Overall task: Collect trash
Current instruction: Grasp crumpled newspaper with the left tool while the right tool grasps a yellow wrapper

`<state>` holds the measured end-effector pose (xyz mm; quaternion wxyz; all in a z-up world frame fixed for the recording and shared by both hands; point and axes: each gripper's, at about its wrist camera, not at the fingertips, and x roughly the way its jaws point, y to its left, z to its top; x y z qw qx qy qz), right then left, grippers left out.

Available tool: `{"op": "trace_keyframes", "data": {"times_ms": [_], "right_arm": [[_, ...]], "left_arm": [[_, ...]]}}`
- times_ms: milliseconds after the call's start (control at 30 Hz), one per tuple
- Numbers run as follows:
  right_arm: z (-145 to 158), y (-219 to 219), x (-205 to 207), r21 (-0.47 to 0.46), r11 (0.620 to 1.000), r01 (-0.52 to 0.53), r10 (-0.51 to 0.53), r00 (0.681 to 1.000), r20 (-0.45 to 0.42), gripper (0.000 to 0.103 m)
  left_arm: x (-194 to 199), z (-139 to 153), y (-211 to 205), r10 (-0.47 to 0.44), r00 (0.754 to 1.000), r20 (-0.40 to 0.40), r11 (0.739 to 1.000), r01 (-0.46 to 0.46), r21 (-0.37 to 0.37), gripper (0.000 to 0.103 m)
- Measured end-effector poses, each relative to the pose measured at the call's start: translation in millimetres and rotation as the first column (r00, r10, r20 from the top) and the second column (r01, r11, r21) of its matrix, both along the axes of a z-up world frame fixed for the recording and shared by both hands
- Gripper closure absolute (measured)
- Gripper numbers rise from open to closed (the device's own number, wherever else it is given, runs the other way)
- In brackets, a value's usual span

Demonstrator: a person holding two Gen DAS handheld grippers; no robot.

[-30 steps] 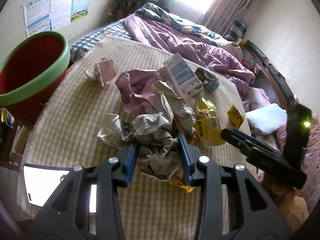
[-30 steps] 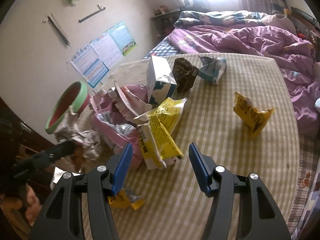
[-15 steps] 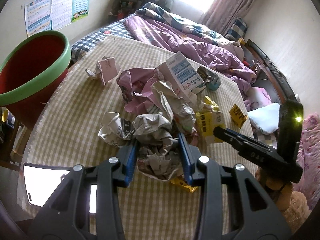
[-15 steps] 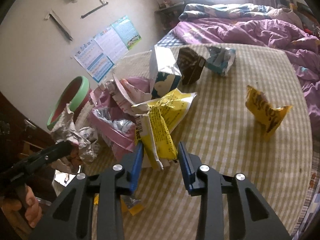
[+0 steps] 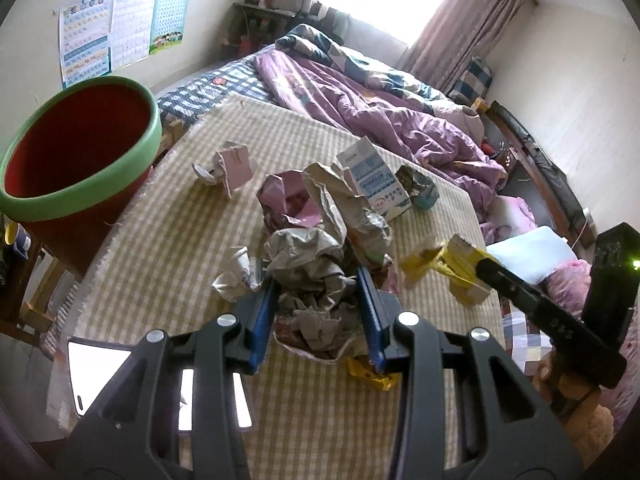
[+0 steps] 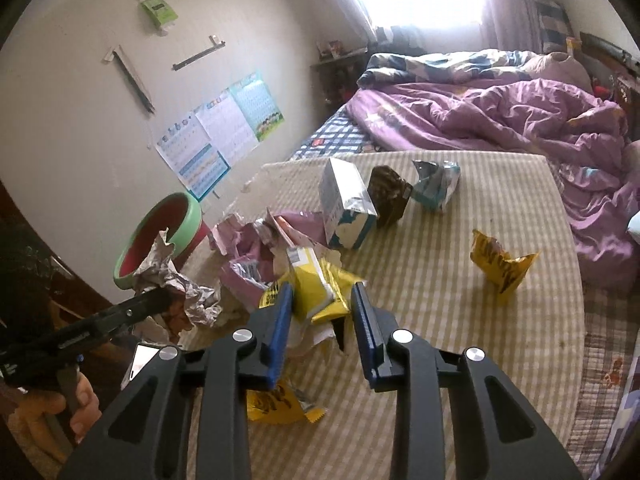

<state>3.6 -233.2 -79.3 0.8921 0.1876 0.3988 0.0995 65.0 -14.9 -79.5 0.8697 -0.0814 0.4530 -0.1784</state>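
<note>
While print covers the blue-and-white carton point(image 5: 376, 184), none of it can be read. Low over the checked table point(image 5: 168, 224), the left gripper point(image 5: 318, 312) points toward the bed point(image 5: 380, 108), its blue fingers point(image 5: 264, 312) clamped on the crumpled newspaper wad point(image 5: 316, 280). Beside it, the right gripper point(image 6: 322, 314) is closed on the yellow wrapper point(image 6: 316, 288), whose long axis runs away from the camera. A red bin point(image 5: 76, 156) with a green rim stands at the table's left edge.

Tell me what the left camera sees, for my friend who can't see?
The left gripper squeezes a ball of crumpled paper on a checked table. More trash lies behind it, and a red bin stands at the left.
</note>
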Motion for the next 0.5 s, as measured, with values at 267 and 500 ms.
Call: {"op": "trace_keyframes", "data": {"times_ms": [267, 500], "right_arm": [[24.1, 14.5, -0.8, -0.024, 0.998, 0.059, -0.058, 0.997, 0.048, 0.075], [37.9, 38.7, 2.2, -0.031, 0.992, 0.122, -0.120, 0.991, 0.060, 0.075]], "left_arm": [[5.9, 5.0, 27.4, -0.010, 1.000, 0.021, 1.000, 0.010, -0.008, 0.066], [26.4, 15.9, 73.4, -0.002, 0.999, 0.047, 1.000, 0.002, -0.015, 0.066]]}}
